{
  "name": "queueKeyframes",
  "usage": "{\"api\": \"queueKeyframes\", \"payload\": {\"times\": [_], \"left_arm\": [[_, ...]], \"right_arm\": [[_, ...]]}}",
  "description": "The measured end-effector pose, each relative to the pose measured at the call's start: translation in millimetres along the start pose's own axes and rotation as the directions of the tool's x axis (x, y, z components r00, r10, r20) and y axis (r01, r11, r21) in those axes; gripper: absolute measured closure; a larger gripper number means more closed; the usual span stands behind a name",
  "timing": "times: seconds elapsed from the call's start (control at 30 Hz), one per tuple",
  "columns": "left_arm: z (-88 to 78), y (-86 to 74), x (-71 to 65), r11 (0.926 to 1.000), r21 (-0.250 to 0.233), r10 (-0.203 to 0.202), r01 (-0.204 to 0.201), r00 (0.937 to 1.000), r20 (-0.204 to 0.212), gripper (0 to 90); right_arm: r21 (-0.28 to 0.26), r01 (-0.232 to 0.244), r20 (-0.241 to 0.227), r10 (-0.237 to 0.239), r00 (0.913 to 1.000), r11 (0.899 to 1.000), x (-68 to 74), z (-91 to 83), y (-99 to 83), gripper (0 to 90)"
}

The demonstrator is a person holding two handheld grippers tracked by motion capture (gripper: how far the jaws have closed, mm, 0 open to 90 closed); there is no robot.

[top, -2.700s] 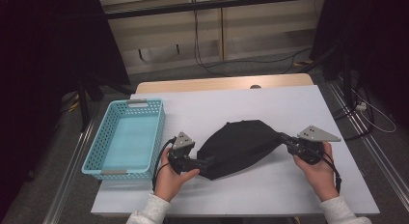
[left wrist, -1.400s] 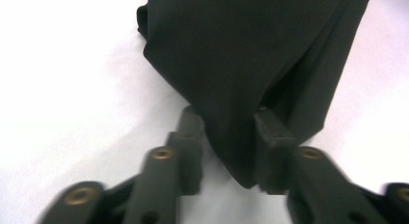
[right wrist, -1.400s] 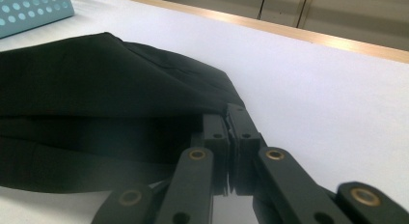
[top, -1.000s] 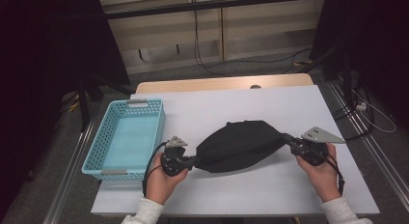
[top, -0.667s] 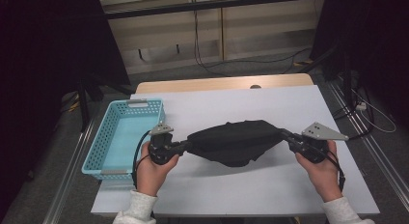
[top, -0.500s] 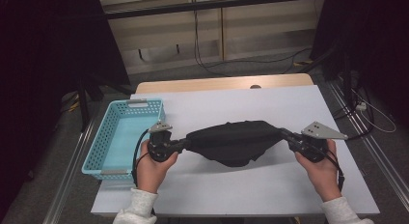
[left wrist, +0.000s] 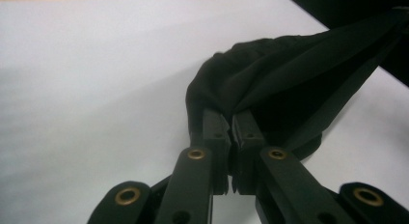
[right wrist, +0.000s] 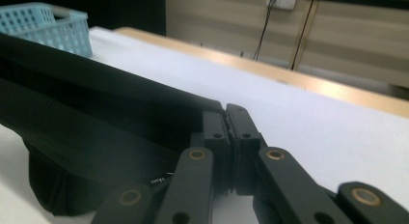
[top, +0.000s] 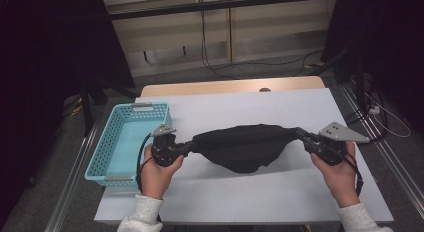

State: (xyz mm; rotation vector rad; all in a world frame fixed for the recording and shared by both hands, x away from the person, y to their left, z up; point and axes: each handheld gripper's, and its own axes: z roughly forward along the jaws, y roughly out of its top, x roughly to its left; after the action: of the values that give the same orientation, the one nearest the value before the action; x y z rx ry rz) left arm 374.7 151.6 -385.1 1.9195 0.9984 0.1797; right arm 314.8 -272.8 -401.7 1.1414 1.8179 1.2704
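Black soft cloth garment (top: 245, 147) stretched between my tongs: left gripper (top: 189, 146) pinches its 9 o'clock end, right gripper (top: 300, 133) its 3 o'clock end.

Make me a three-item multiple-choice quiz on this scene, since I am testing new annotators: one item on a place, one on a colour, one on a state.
1. Where does the basket stand?
A. At the table's left edge, beside the left gripper
B. At the table's right edge
C. On the floor

2. What colour is the cloth?
A. White
B. Black
C. Red

3. How is the cloth held?
A. It lies flat and untouched
B. The right gripper alone lifts it
C. Both grippers are shut on its ends, and it is stretched between them

Answers:
1 A: the high view shows the light blue basket on the white table at its left edge.
2 B: it is black in all three views.
3 C: each gripper view shows closed jaws pinching fabric, and the middle sags toward the table.
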Motion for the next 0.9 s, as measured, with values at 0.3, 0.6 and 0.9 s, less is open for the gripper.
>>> {"api": "queueKeyframes", "payload": {"times": [0.3, 0.6, 0.9], "left_arm": [[7.6, -5.0, 1.1, 0.9996, 0.027, 0.006, -0.006, 1.0, 0.005, 87.0], [5.9, -5.3, -1.5, 0.9994, 0.03, 0.014, -0.014, 0.9998, 0.013, 87.0], [1.0, 3.0, -0.1, 0.9997, 0.022, 0.008, -0.009, 0.9999, 0.013, 87.0]], "right_arm": [[0.038, -0.021, -0.01, 0.021, 0.9997, 0.999, -2.7, 4.1, -13.2, 88.0], [0.037, -0.038, -0.015, 0.039, 0.9991, 0.999, -4.1, 3.8, -15.7, 88.0], [0.037, -0.036, -0.025, 0.037, 0.999, 0.999, -1.1, 3.9, -9.8, 88.1]]}}
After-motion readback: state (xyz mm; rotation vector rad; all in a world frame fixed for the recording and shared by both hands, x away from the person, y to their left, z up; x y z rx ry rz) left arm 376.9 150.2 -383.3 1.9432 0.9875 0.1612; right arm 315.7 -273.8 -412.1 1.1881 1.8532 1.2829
